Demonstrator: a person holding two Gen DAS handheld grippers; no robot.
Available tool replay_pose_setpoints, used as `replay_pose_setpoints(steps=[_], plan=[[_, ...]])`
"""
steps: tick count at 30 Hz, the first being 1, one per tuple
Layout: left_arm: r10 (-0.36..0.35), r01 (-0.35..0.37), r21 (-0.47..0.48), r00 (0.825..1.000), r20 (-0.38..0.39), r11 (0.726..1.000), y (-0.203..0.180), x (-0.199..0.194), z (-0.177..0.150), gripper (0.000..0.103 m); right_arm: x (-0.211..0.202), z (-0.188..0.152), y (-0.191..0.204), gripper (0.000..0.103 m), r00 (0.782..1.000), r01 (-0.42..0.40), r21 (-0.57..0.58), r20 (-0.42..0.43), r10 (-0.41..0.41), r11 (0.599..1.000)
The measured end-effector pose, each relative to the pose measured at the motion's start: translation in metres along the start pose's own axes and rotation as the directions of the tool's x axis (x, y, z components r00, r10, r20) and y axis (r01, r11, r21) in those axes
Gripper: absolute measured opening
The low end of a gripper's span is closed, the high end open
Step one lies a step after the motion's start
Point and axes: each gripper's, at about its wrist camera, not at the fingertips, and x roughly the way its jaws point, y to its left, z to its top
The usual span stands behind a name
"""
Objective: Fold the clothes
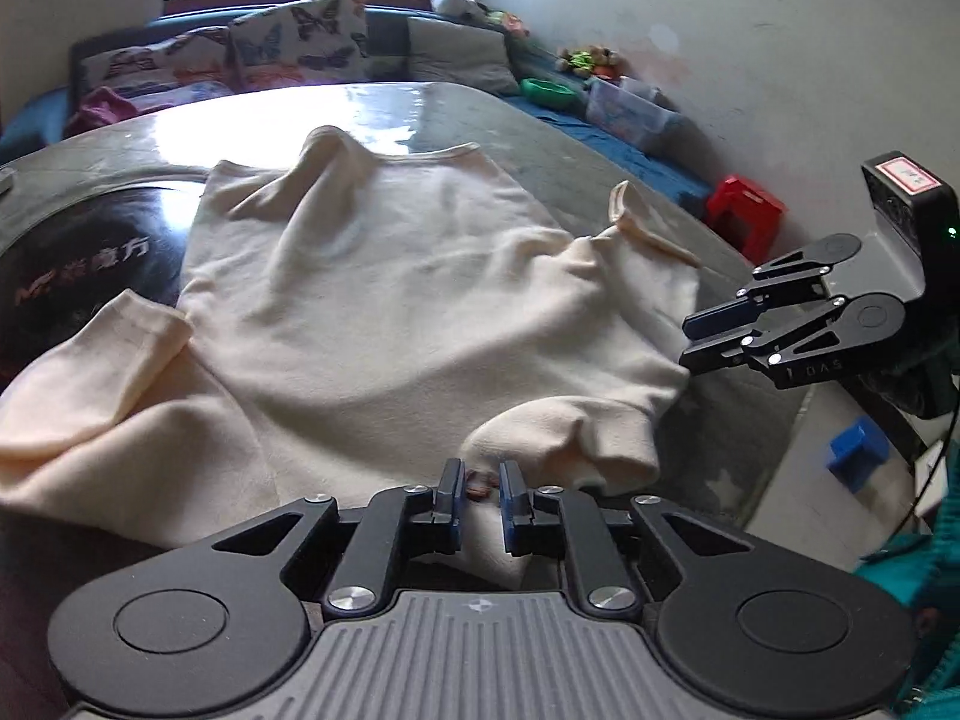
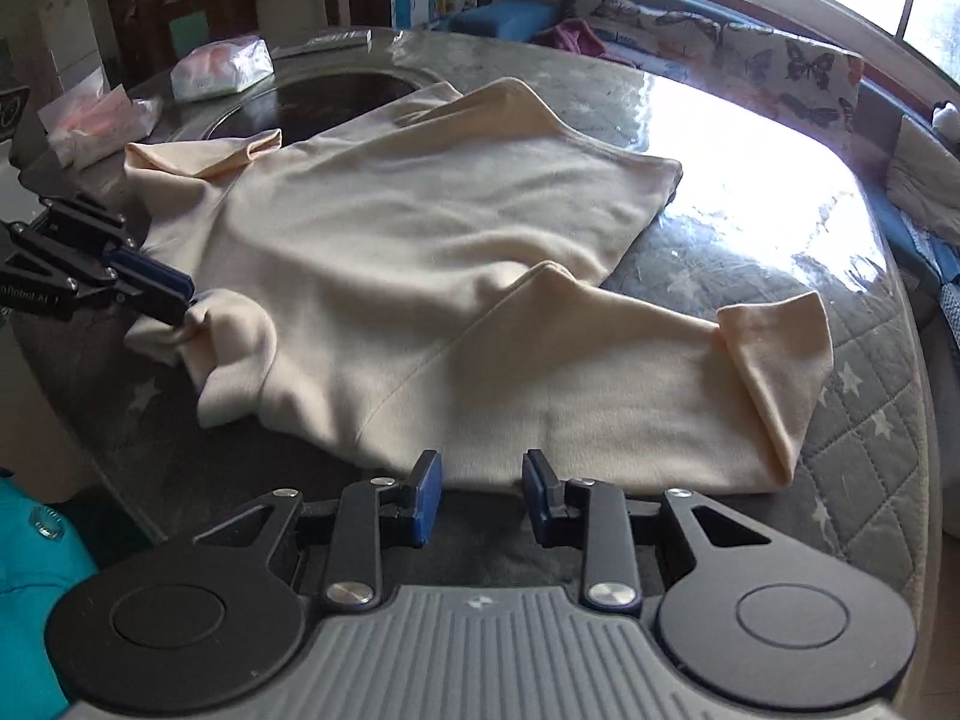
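The cream sweater [image 1: 384, 276] lies spread on the round table [image 1: 480, 114], over the table's grey quilted cover and partly over the dark glass disc [image 1: 90, 252] set in the tabletop. In the left wrist view its hem edge lies on the far side, toward the sofa with the butterfly cushions [image 1: 300, 30], and its shoulder end is on the near side, so the body's long axis runs from the near table edge toward that sofa. One sleeve [image 1: 90, 396] spreads out to the left of the body, its cuff folded back, and the other sleeve runs to the right, its cuff turned up.

The left hand-held gripper [image 1: 482, 483] sits at the near end of the sweater with its jaws narrowly apart. In the right wrist view its fingertips pinch a bunched fold of the sweater's edge [image 2: 198, 315].

The right hand-held gripper [image 2: 480, 480] has its jaws moderately apart and holds nothing. Its fingertips are just at the near edge of the right sleeve [image 2: 600, 384], and I cannot tell whether they touch the cloth. In the left wrist view it hangs just beside the sweater's right side.
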Motion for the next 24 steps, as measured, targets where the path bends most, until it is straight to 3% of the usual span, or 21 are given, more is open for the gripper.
replay_pose_setpoints(steps=[2, 4, 10, 12, 14, 16, 21, 24], plan=[[0.032, -0.032, -0.001, 0.999, 0.043, 0.999, 0.008, -0.005, 0.015, 0.014, -0.008, 0.008, -0.008, 0.029, 1.000, -0.013, 0.025, 0.023, 0.013, 1.000], [0.114, -0.112, -0.027, 0.990, 0.082, 0.993, 0.022, -0.006, 0.034, 0.014, -0.009, 0.019, -0.019, 0.029, 0.998, 0.002, 0.045, 0.056, -0.005, 0.999], [0.366, -0.347, -0.154, 0.923, 0.117, 0.925, 0.080, 0.017, 0.094, 0.014, 0.010, 0.061, -0.055, 0.029, 0.989, 0.041, 0.117, 0.135, -0.057, 0.992], [0.389, -0.372, -0.145, 0.914, 0.114, 0.917, 0.094, 0.033, 0.109, 0.018, 0.024, 0.080, -0.071, 0.029, 0.986, 0.037, 0.154, 0.154, -0.061, 0.987], [0.408, -0.393, -0.134, 0.906, 0.112, 0.910, 0.106, 0.050, 0.124, 0.034, 0.037, 0.094, -0.080, 0.029, 0.985, 0.039, 0.169, 0.161, -0.066, 0.985], [0.412, -0.398, -0.132, 0.906, 0.101, 0.908, 0.118, 0.068, 0.134, 0.039, 0.052, 0.108, -0.090, 0.031, 0.985, 0.037, 0.188, 0.160, -0.068, 0.981], [0.412, -0.401, -0.127, 0.909, 0.069, 0.907, 0.137, 0.107, 0.148, 0.039, 0.085, 0.130, -0.108, 0.031, 0.987, 0.026, 0.226, 0.152, -0.061, 0.974], [0.401, -0.392, -0.138, 0.915, 0.048, 0.910, 0.145, 0.122, 0.148, 0.033, 0.101, 0.137, -0.114, 0.031, 0.987, 0.018, 0.250, 0.150, -0.058, 0.968]])
